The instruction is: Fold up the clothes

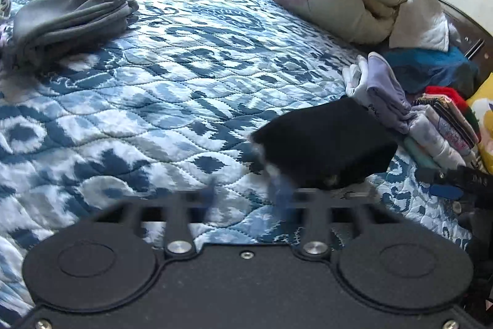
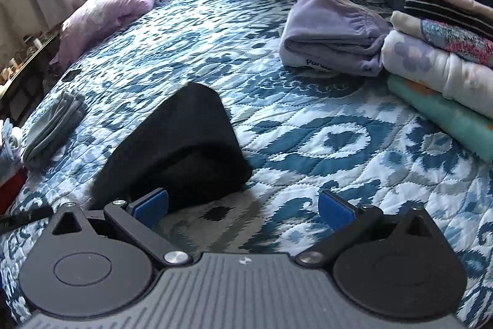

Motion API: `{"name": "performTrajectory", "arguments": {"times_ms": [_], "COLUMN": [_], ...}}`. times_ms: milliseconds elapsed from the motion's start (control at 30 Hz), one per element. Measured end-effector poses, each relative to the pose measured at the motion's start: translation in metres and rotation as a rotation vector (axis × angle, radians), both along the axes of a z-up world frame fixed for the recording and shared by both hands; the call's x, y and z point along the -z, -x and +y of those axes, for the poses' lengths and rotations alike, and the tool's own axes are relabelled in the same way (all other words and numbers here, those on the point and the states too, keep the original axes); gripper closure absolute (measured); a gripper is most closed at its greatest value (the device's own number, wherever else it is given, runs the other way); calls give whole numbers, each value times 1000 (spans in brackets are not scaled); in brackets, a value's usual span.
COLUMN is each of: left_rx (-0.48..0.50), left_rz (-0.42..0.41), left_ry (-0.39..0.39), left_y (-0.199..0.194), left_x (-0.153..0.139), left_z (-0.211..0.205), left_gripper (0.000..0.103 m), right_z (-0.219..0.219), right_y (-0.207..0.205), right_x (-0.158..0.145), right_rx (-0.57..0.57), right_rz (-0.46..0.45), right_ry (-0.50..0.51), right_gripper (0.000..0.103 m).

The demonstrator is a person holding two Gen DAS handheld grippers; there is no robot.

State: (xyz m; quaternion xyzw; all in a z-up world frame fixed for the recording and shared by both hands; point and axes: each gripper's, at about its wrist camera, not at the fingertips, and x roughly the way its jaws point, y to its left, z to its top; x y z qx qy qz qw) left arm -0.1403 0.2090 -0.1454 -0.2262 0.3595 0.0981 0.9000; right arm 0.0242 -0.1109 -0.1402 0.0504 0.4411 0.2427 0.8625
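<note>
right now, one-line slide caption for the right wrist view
Open right hand-held gripper beside a folded black garment on the blue patterned quilt.

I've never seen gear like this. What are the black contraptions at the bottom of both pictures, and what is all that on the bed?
They are two hand-held pincers, each with a camera looking along its fingers. One picture comes from the left gripper, blurred, its state unclear. The other comes from the right gripper, its blue pads apart, holding nothing. On the blue-and-white quilted bedspread lie a folded black garment, a folded grey garment, a folded lilac garment and a stack of folded patterned clothes.
</note>
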Motion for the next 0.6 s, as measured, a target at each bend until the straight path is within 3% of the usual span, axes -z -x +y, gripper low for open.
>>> {"name": "performTrajectory", "arguments": {"times_ms": [300,600], "left_rx": [64,48], "left_rz": [6,-11], "left_ry": [158,265], "left_y": [-28,-83], "left_x": [43,68], "left_z": [-17,-20], "left_gripper": [42,40], "right_z": [13,19], "right_y": [-38,-97], "right_x": [12,46], "right_rx": [45,113], "right_rz": [1,46], "right_ry": [-12,-38], "right_gripper": [1,1]}}
